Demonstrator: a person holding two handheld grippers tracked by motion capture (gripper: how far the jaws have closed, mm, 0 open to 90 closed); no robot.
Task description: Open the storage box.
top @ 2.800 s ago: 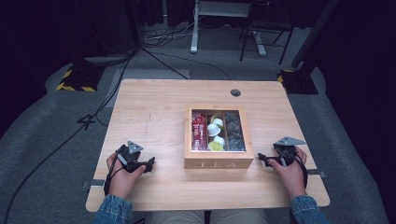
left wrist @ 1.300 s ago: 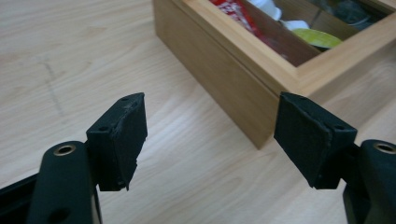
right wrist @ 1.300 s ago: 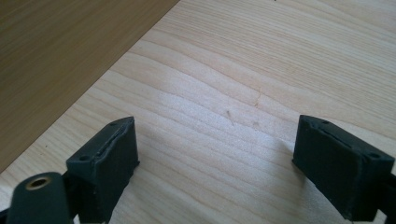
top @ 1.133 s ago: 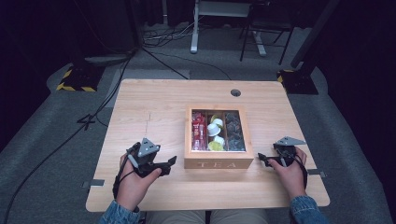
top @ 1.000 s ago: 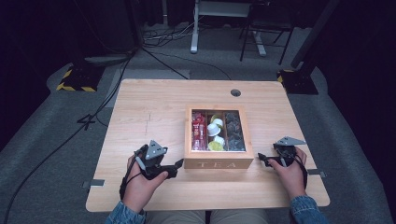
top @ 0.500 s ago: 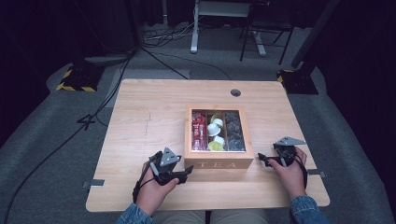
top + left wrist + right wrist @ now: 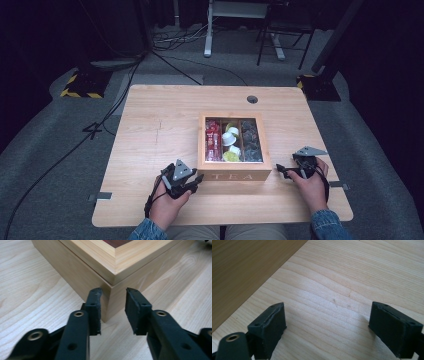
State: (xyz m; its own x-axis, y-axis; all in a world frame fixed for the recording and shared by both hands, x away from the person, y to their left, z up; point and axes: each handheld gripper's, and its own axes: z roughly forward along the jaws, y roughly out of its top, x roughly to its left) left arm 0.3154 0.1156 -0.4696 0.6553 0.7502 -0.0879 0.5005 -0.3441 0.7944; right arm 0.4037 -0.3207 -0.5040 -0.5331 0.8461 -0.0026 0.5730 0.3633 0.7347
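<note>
A wooden tea box with the word TEA on its front wall is found on the bench, right of the bench's middle and close to its near edge. Its lid is closed, and a window in the lid lets three compartments be seen: red packets in the left one, white and yellow-green pods in the middle one, dark packets in the right one.

The left gripper is held at the box's near left corner. In the left gripper view the left gripper is aimed straight at that vertical corner edge, below the overhanging lid. Its jaws have just been closing and now stand at a narrow gap. The corner is seen through the gap, just beyond the tips; whether the pads touch the wood cannot be told, and no clamping is visible. The left hand rests on the bench behind it, near the near edge.

The right gripper is held just beside the box's near right corner, apart from it, with its tips pointing toward the box. In the right gripper view the right gripper is seen with jaws spread wide over bare bench wood, nothing between them; a darker wooden surface fills the upper left. The right hand lies near the bench's near right corner.

A round cable hole is noted near the far edge of the bench.
</note>
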